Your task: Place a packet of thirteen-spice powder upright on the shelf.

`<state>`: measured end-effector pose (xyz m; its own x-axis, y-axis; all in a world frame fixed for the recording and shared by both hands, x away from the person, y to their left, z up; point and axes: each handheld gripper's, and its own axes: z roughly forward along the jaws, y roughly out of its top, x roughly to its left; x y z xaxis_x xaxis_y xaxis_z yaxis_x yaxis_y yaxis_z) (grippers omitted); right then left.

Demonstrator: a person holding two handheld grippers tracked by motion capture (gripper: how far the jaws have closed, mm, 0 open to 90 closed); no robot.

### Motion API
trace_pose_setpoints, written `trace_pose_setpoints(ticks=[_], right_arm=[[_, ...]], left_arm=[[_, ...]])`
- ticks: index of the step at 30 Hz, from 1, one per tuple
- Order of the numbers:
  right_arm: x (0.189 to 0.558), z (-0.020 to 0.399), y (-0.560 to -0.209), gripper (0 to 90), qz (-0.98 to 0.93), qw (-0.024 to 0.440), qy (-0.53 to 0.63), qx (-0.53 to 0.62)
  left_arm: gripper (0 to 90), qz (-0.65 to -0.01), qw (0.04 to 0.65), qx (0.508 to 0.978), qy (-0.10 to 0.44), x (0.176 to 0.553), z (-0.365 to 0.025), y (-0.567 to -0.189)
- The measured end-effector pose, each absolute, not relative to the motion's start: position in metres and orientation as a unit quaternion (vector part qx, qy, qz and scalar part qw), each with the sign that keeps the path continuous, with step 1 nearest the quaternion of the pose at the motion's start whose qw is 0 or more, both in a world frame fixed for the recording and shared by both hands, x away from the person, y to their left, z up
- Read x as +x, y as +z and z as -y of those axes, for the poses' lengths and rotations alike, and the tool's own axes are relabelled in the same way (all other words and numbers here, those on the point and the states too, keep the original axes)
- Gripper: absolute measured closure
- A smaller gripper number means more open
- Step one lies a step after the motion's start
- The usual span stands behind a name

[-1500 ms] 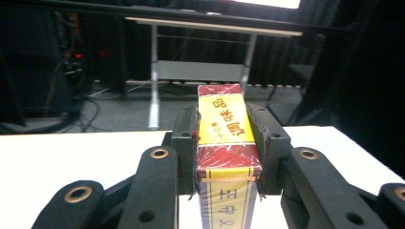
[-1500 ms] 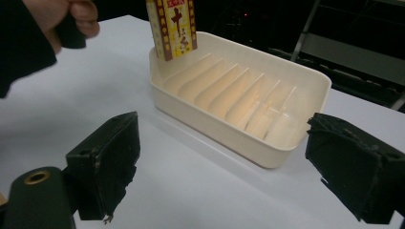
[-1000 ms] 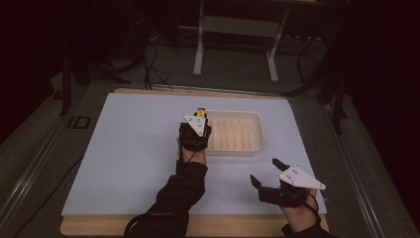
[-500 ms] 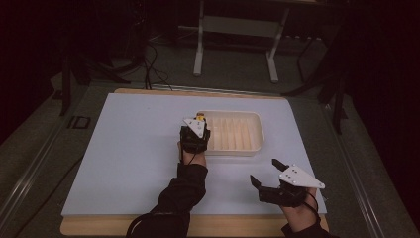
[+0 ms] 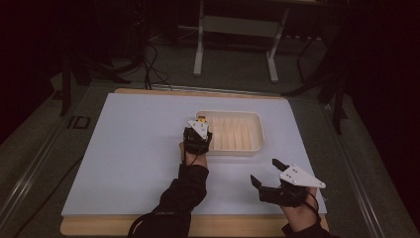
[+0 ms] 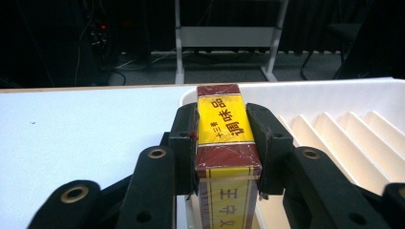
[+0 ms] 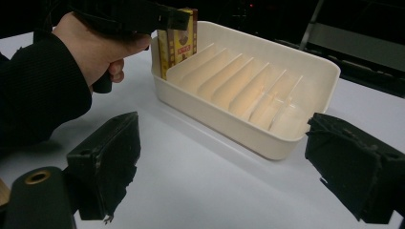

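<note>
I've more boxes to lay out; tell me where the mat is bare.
The mat is bare left of the left gripper, and between tray and right gripper. Crowded: the tray's left end, where the box is held.

Setting: a dim lab or test room arranged for recording. A white sheet (image 5: pixel 129 158) covers a wooden board (image 5: pixel 99 227) on a dark grey surface, the one lit area. Beyond the far edge, a pale metal stand (image 5: pixel 235 34) with two legs on a grey floor; loose black cables (image 5: pixel 148 59) at far left. Dark frames and stands (image 5: pixel 339 94) at right. Surroundings black, unlit.
</note>
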<state>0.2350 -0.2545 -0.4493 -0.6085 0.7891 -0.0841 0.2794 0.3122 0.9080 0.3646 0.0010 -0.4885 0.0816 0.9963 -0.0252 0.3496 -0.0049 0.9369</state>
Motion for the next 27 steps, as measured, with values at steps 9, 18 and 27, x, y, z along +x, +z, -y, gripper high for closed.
trace_pose_setpoints(ticks=[9, 18, 27], right_arm=[[0.236, 0.256, -0.449, 11.7, -0.761, 0.269, 0.472, 0.353], [0.237, 0.256, -0.450, 11.6, -0.762, 0.267, 0.471, 0.356], [0.237, 0.256, -0.451, 11.7, -0.764, 0.265, 0.468, 0.357]], left_arm=[[35.6, -0.563, 0.424, 0.618, 0.349, 0.369, -0.004, -0.484], [1.9, -0.529, 0.434, 0.661, 0.307, 0.367, -0.007, -0.475], [1.8, -0.497, 0.458, 0.677, 0.292, 0.351, -0.017, -0.456]])
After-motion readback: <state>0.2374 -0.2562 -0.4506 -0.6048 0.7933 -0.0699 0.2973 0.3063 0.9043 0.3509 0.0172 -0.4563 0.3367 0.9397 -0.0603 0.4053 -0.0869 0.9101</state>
